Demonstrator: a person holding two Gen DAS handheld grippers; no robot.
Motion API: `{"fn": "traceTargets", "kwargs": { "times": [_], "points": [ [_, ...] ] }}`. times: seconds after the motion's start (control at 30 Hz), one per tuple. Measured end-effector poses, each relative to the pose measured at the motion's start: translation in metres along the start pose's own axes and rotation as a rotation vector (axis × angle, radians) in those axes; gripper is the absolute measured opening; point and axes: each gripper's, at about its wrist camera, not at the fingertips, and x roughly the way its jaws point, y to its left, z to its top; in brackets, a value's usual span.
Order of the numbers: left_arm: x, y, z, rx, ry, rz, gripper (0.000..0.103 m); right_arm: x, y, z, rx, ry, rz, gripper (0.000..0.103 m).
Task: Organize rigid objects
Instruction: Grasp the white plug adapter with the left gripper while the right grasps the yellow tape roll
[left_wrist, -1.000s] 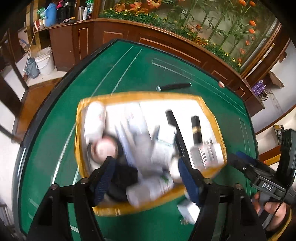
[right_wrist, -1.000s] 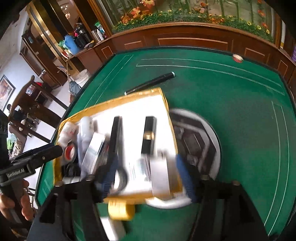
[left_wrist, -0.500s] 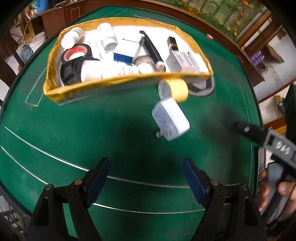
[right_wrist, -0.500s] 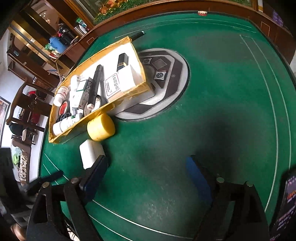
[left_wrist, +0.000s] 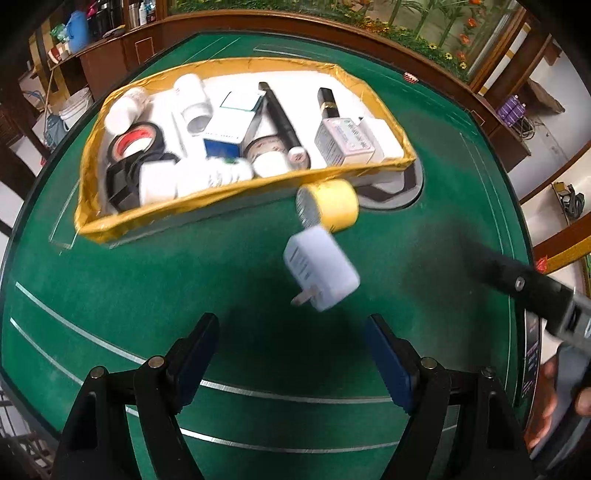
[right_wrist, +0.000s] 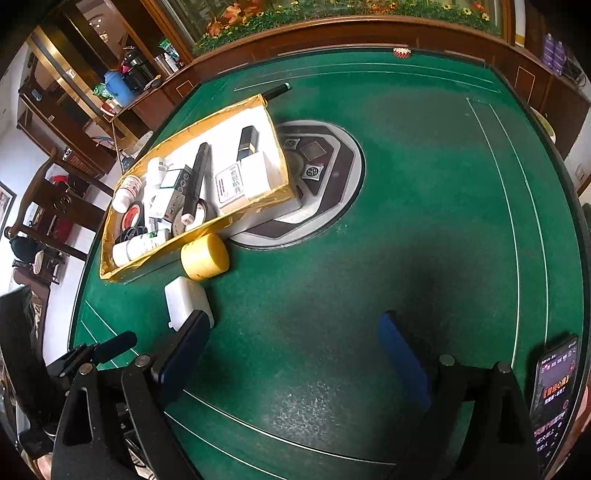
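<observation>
Only the right view shows the pen (right_wrist: 277, 90) behind the tray (right_wrist: 140, 264); both grippers (left_wrist: 291, 354) (right_wrist: 291, 354) empty, right jaws spreading, left apart.

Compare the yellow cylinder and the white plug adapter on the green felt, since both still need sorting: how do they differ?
The yellow cylinder is round and lies on its side against the gold-edged tray; the white plug adapter is boxy, has metal prongs, and lies nearer the grippers. Both sit outside the tray.

No text (right_wrist: 231, 182) clear enough to read
</observation>
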Motion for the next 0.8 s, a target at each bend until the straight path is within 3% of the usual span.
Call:
{"fn": "traceTargets", "kwargs": {
  "times": [0.23, 0.27, 0.33, 0.4, 0.73, 0.8],
  "points": [
    [0.021, -0.007, 0.022, 0.027, -0.014, -0.03, 0.082, 0.0, 0.001, 0.001, 0.011, -0.008, -0.009, 0.092],
    [0.025, -0.006, 0.024, 0.028, -0.01, -0.036, 0.078, 0.001, 0.001, 0.002, 0.014, -0.008, -0.012, 0.092],
    [0.033, -0.003, 0.025, 0.024, 0.009, -0.056, 0.057, 0.003, 0.001, 0.003, 0.017, -0.006, -0.015, 0.092],
    [0.036, 0.001, 0.024, 0.019, 0.017, -0.076, 0.046, 0.008, 0.002, 0.004, 0.015, 0.001, -0.015, 0.092],
    [0.028, 0.031, 0.016, 0.01, 0.047, -0.125, 0.046, 0.029, 0.028, 0.011, -0.023, 0.02, 0.023, 0.092],
    [0.024, 0.04, 0.01, 0.01, 0.052, -0.127, 0.046, 0.036, 0.036, 0.014, -0.042, 0.023, 0.036, 0.087]
  ]
}}
